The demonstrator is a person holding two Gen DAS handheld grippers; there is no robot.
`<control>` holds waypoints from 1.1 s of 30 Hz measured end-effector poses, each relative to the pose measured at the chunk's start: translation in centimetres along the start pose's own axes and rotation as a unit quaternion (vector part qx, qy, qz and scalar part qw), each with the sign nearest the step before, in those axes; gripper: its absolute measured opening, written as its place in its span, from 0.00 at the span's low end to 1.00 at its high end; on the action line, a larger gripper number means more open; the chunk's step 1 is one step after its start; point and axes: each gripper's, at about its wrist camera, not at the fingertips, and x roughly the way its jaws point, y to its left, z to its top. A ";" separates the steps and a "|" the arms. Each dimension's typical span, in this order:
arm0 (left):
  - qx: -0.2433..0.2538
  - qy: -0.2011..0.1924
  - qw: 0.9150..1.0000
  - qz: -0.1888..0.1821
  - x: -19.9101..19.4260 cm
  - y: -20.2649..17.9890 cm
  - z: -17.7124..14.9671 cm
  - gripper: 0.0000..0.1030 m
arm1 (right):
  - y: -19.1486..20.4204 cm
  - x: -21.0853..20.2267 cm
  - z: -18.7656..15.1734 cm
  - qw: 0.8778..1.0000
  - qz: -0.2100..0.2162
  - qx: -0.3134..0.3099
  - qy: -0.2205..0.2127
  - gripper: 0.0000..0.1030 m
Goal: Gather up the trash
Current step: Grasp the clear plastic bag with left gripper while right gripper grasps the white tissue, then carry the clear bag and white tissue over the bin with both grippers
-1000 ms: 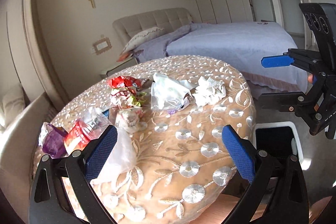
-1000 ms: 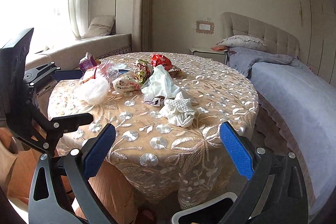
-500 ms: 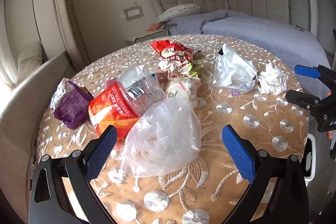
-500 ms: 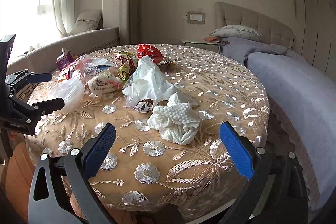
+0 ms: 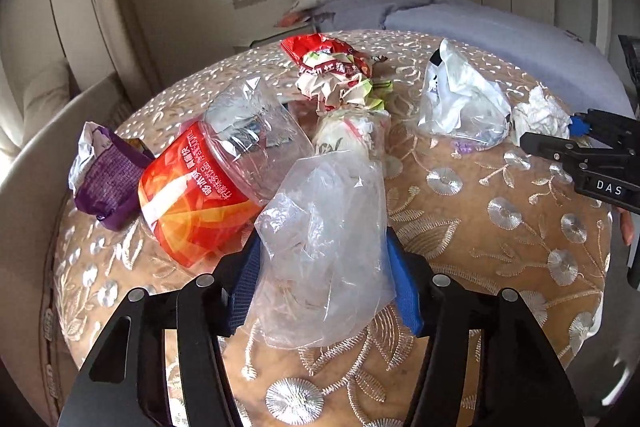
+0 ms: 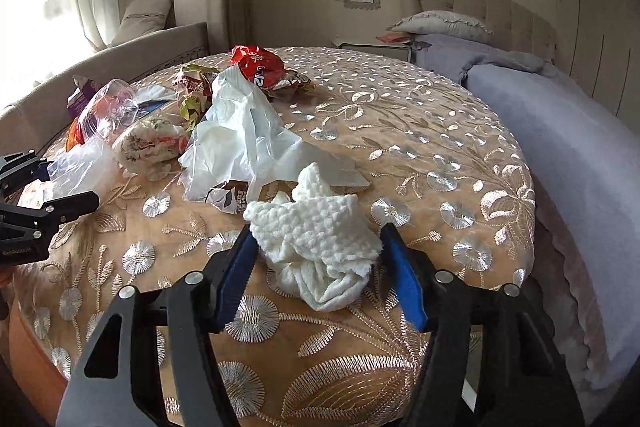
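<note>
A bed [image 6: 568,131] with a grey-blue cover stood on the far right, beside a round table [image 6: 420,131] under an embroidered tan cloth. Trash lay across the table's left and middle. At the near left, the left gripper [image 5: 320,279] had its jaws closing around a crumpled clear plastic bag [image 5: 328,247], both blue pads touching the bag's sides. Just left of that bag lay a clear bottle with a red-orange label [image 5: 204,187], and left of it a purple wrapper [image 5: 104,183]. Farther off sat crumpled red and green wrappers [image 5: 332,71]. To the right lay a white plastic bag [image 6: 240,131]. Near it, the right gripper [image 6: 316,267] had its jaws closing on a wad of white paper towel [image 6: 316,239], pads against its two sides.
</note>
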 end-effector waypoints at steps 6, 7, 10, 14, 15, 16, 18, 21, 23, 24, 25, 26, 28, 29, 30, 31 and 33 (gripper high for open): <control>-0.019 -0.012 1.000 -0.019 -1.8 0.3 -0.4 0.48 | 0.1 -2.5 0.0 0.999 0.016 0.011 -0.029 0.30; -0.020 -0.016 0.999 -0.023 -2.2 0.2 -0.5 0.48 | 0.1 -3.1 -0.1 0.999 0.018 0.013 -0.033 0.30; -0.025 -0.025 0.999 -0.030 -3.2 -0.1 -0.5 0.48 | 0.0 -4.9 -0.4 0.999 0.019 0.011 -0.042 0.30; -0.019 -0.038 0.998 -0.039 -4.6 -1.3 -0.5 0.48 | 0.0 -7.1 -1.2 0.999 0.015 0.001 -0.048 0.30; -0.015 -0.042 0.998 -0.040 -5.0 -1.7 -0.6 0.48 | -0.1 -7.5 -1.5 0.999 0.014 0.001 -0.049 0.30; -0.010 -0.045 0.998 -0.043 -5.4 -2.2 -0.6 0.48 | -0.3 -7.9 -1.8 0.999 0.011 0.000 -0.050 0.30; 0.002 -0.050 0.998 -0.043 -6.0 -3.2 -0.7 0.48 | -0.6 -8.7 -2.4 0.999 0.010 0.003 -0.050 0.30; 0.008 -0.054 0.997 -0.061 -6.5 -4.5 -0.3 0.48 | -1.3 -9.7 -3.3 0.999 0.003 0.009 -0.049 0.30; 0.018 -0.057 0.995 -0.078 -6.9 -5.9 -0.2 0.48 | -1.9 -10.5 -4.1 0.999 0.005 0.015 -0.048 0.31; 0.025 -0.059 0.994 -0.085 -7.1 -6.7 -0.2 0.48 | -2.2 -10.9 -4.4 0.999 0.004 0.017 -0.048 0.31; 0.033 -0.060 0.993 -0.091 -7.1 -7.5 -0.1 0.48 | -2.4 -11.2 -4.9 0.999 0.003 0.019 -0.047 0.31; 0.040 -0.061 0.993 -0.098 -7.1 -8.4 0.0 0.48 | -2.7 -11.6 -5.3 0.999 0.001 0.019 -0.046 0.31; 0.054 -0.060 0.990 -0.118 -7.1 -10.2 0.2 0.48 | -3.1 -12.3 -6.3 0.999 -0.003 0.018 -0.043 0.31; 0.063 -0.060 0.988 -0.128 -7.0 -11.2 0.2 0.48 | -3.4 -12.7 -6.8 0.999 -0.005 0.018 -0.041 0.31; 0.075 -0.061 0.986 -0.138 -7.0 -12.2 0.2 0.48 | -3.7 -13.1 -7.3 0.999 -0.008 0.018 -0.037 0.31; 0.089 -0.063 0.983 -0.145 -7.0 -13.3 0.2 0.48 | -3.9 -13.3 -7.8 0.999 -0.010 0.017 -0.033 0.31; 0.121 -0.064 0.978 -0.159 -7.0 -15.6 0.0 0.48 | -4.7 -14.0 -9.0 0.999 -0.017 0.018 -0.023 0.31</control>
